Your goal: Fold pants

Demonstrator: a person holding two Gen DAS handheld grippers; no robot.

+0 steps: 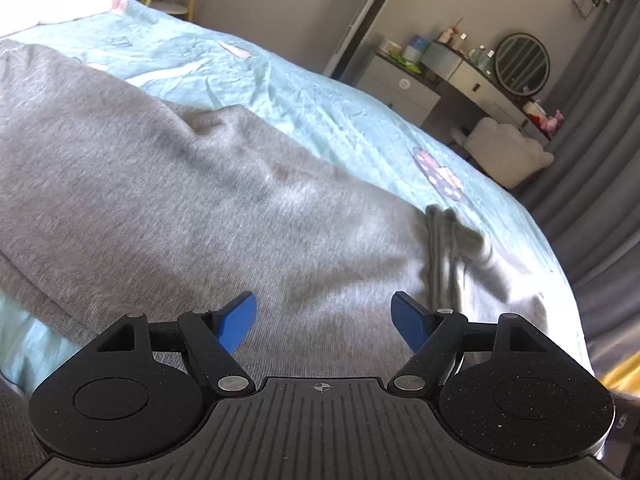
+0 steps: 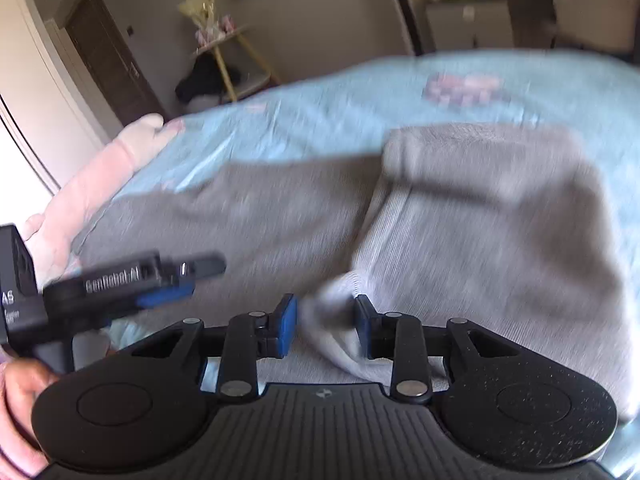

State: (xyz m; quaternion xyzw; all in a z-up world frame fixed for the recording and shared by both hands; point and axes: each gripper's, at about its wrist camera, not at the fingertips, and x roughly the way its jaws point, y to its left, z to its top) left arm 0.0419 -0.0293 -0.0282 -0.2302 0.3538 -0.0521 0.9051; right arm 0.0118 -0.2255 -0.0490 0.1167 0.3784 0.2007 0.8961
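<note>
In the right wrist view, the person's hand (image 2: 20, 392) at the far left edge holds the left tool (image 2: 176, 280), which reaches in level over the near left part of the grey pants (image 2: 480, 240). The left wrist view shows that left tool (image 1: 323, 316) with its blue pads (image 1: 238, 326) standing wide apart and nothing between them, hovering just above the cloth.

The pants lie spread on the bed (image 2: 320, 92), their long axis running left to right across the teal cover, with a doubled-over flap towards the right.

Further right in the right wrist view, the right tool (image 2: 326, 330) points down at the near edge of the pants. A pale bunched ridge of fabric sits between its pads (image 2: 289, 330), which are partly closed; the blur keeps me from telling whether they actually press on it. The right tool looks nearer to the fold's working edge, so the next move likely turns on carrying that edge along the pants' length.
</note>
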